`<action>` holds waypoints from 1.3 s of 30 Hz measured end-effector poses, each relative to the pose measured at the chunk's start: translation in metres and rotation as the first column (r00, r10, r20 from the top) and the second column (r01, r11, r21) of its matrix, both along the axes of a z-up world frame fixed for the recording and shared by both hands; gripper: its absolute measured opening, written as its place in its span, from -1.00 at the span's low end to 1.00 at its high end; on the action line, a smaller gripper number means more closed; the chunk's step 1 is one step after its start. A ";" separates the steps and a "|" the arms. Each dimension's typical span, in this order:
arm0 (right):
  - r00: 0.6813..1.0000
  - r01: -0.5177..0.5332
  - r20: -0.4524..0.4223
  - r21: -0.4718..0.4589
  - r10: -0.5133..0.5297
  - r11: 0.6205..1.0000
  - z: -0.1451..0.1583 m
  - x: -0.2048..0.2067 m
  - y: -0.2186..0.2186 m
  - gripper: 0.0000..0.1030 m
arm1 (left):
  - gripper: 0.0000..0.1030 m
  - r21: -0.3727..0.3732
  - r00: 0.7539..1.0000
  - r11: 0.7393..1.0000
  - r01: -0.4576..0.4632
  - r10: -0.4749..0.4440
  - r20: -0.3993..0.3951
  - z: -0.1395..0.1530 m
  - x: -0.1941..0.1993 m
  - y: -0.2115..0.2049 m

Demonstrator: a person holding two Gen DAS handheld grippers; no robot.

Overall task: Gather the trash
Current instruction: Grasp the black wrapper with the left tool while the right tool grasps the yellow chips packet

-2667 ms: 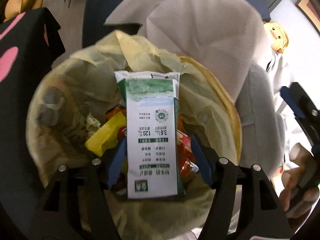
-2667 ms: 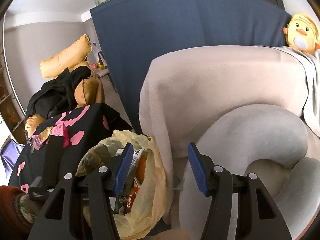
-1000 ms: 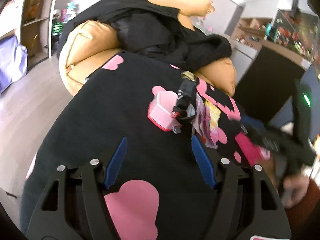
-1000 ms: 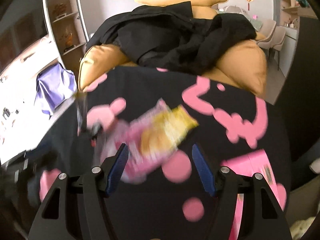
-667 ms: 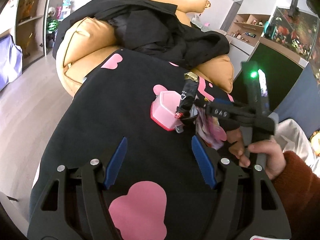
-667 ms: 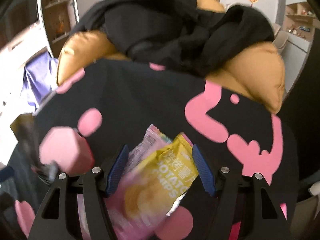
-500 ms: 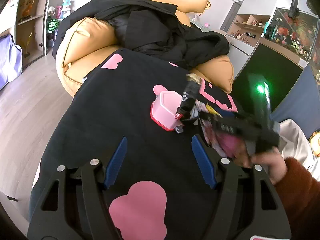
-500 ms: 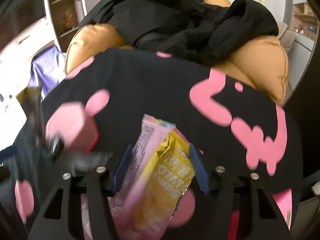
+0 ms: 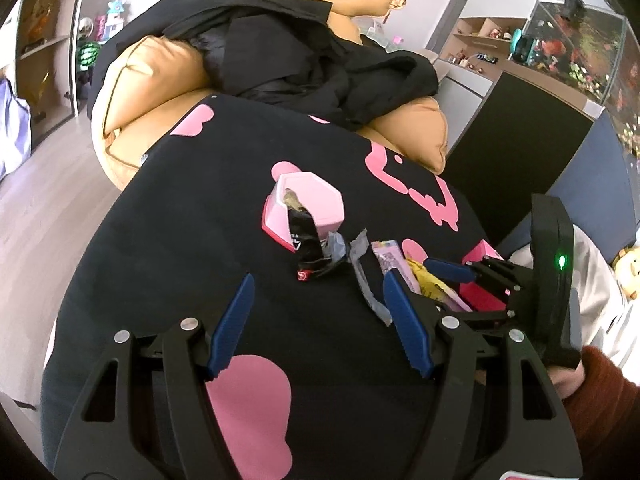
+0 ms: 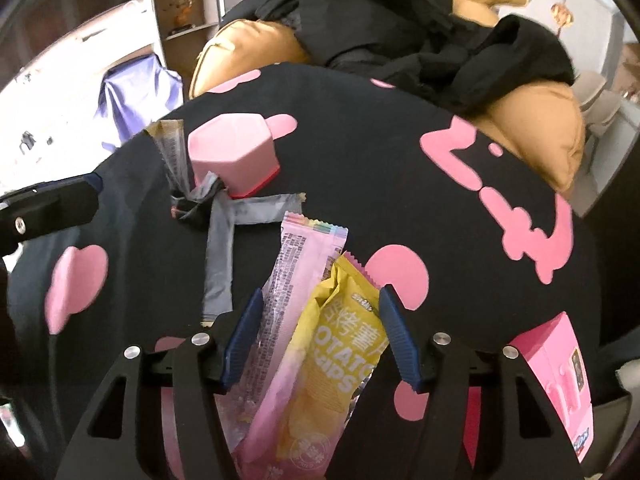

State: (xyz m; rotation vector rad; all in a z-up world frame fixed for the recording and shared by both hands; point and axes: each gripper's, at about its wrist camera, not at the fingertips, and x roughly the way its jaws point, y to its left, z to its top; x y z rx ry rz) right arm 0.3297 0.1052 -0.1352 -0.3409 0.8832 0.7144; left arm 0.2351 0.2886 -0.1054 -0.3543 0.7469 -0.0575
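Note:
A yellow potato-chips bag (image 10: 340, 344) and a long pink wrapper (image 10: 296, 280) lie side by side on the black blanket with pink shapes (image 10: 360, 184). My right gripper (image 10: 320, 336) is low over them. Its jaws are opening, and both wrappers lie between the blue pads without being squeezed. The left wrist view shows the same right gripper (image 9: 432, 284) down on the yellow bag (image 9: 426, 280) and pink wrapper (image 9: 390, 258). My left gripper (image 9: 318, 320) hovers open over bare blanket, with nothing between its fingers. A black wrapper (image 9: 306, 240) and a grey strip (image 9: 362, 276) lie just beyond it.
A pink hexagonal box (image 9: 312, 204) stands mid-blanket, with grey strips (image 10: 220, 264) beside it. A pink carton (image 10: 556, 372) lies at the right edge. A black coat (image 9: 304, 52) is heaped on tan cushions (image 9: 152, 76) behind. A hand in a red-brown sleeve (image 9: 600, 384) holds the right gripper.
The right gripper has come down over the yellow bag and pink wrapper, which now lie between its fingers. The left gripper has barely moved and stays open.

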 end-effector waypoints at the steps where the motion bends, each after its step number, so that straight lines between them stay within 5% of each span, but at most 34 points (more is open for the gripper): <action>1: 1.000 0.003 -0.001 0.033 -0.003 0.999 0.005 0.000 -0.005 0.11 | 0.24 0.001 1.000 1.000 0.000 0.000 0.003 0.001 0.000 0.000; 4: 1.000 0.019 -0.020 0.140 -0.016 0.990 0.027 -0.002 -0.026 0.11 | 0.24 0.011 1.000 1.000 -0.011 0.011 0.002 0.002 0.010 0.001; 10: 0.996 -0.050 -0.067 0.159 0.061 0.986 0.036 -0.039 -0.053 0.11 | 0.19 0.004 0.995 0.998 -0.066 0.066 -0.080 -0.017 0.048 0.002; 12: 0.993 -0.067 -0.084 0.138 0.079 0.988 0.029 -0.053 -0.062 0.11 | -0.34 -0.014 0.992 0.997 -0.078 0.076 -0.103 -0.024 0.052 0.003; 16: 0.994 -0.022 -0.107 0.113 0.034 0.993 0.010 -0.055 -0.081 0.11 | -0.61 -0.009 0.992 0.998 -0.069 0.068 -0.103 -0.029 0.046 0.001; 19: 0.987 0.017 -0.163 0.180 0.013 0.983 0.001 -0.041 -0.093 0.11 | -0.63 0.018 0.994 0.998 -0.052 0.054 -0.098 -0.026 0.036 0.000; 28: 0.987 0.081 -0.155 0.287 -0.037 0.954 0.013 -0.008 -0.074 0.10 | -0.63 -0.012 0.993 0.999 0.042 -0.043 -0.107 -0.020 0.000 -0.007; 35: 0.996 0.049 -0.079 0.207 -0.033 0.977 0.007 0.004 -0.053 0.10 | -0.63 -0.010 0.986 0.994 0.106 -0.107 -0.131 -0.025 -0.018 -0.019; 39: 0.986 0.051 -0.166 0.240 -0.011 0.969 0.003 0.010 -0.053 0.10 | -0.62 0.014 0.988 0.994 0.104 -0.102 -0.115 -0.023 -0.023 -0.022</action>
